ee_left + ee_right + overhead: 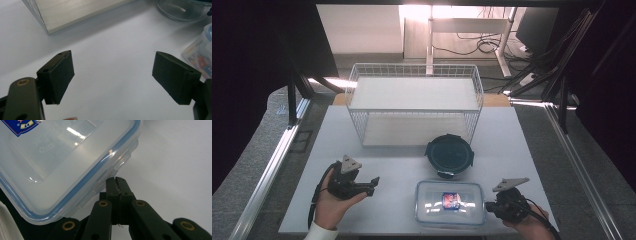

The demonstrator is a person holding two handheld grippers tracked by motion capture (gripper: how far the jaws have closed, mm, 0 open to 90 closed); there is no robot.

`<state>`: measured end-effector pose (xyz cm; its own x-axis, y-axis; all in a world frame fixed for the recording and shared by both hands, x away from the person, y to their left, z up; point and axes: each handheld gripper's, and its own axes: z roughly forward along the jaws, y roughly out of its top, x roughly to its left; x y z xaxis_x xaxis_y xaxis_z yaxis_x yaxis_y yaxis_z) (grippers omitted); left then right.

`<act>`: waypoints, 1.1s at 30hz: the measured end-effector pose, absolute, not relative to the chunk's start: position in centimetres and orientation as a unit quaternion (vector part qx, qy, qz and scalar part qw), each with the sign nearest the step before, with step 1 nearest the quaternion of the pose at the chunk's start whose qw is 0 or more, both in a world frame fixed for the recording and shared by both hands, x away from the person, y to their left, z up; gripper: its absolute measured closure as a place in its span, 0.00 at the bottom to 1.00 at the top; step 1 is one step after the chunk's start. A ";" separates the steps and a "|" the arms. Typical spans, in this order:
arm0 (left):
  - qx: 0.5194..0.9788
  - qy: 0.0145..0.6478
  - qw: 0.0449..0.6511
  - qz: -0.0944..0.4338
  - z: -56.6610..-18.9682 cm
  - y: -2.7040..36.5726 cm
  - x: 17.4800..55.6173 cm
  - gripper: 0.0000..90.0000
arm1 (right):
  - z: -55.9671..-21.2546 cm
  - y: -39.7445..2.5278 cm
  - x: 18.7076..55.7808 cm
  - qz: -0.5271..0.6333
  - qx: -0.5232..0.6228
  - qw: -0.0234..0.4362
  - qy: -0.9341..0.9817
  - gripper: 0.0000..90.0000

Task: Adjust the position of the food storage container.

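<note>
A clear rectangular container (449,202) with a blue-sealed lid and a small sticker lies near the table's front edge. My right gripper (487,206) is shut, its tips against the container's right side. In the right gripper view the closed tips (117,180) touch a side latch flap of the container (62,157); I cannot tell whether the flap is pinched. My left gripper (373,186) is held open to the container's left, over bare table. In the left gripper view its jaws (112,56) stand wide apart with nothing between them, and the container (200,55) shows at the right edge.
A round glass bowl with a dark lid (449,155) stands just behind the rectangular container, also seen as the bowl (180,10). A white wire rack (414,95) with a shelf board (75,12) takes up the back of the white table (397,170).
</note>
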<state>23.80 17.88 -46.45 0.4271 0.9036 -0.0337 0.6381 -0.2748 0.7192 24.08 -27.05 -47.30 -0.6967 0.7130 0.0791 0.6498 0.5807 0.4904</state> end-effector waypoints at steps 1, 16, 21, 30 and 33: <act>0.776 0.497 0.336 0.196 -46.4 18.0 23.8 0.19 | -47.3 -26.7 24.2 0.250 0.381 0.061 0.888 0.99; 0.769 0.503 0.342 0.195 -46.3 18.7 23.8 0.19 | -47.8 -20.0 26.5 0.261 0.331 0.030 0.906 0.99; 0.764 0.508 0.347 0.194 -46.1 18.9 23.8 0.19 | -47.9 -18.8 26.6 0.265 0.316 0.020 0.911 0.99; 0.743 0.528 0.361 0.196 -45.8 19.3 23.7 0.19 | -47.0 -20.6 26.4 0.298 0.325 0.034 0.897 0.99; 0.737 0.534 0.366 0.194 -45.8 19.4 23.7 0.19 | -46.4 -21.6 26.3 0.328 0.337 0.048 0.881 0.97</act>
<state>23.73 19.42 -45.77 0.3542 0.9293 -0.1045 0.6447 -0.1617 0.7471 26.31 -21.64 -46.44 -0.7679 0.6258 0.1372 0.5630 0.5570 0.6105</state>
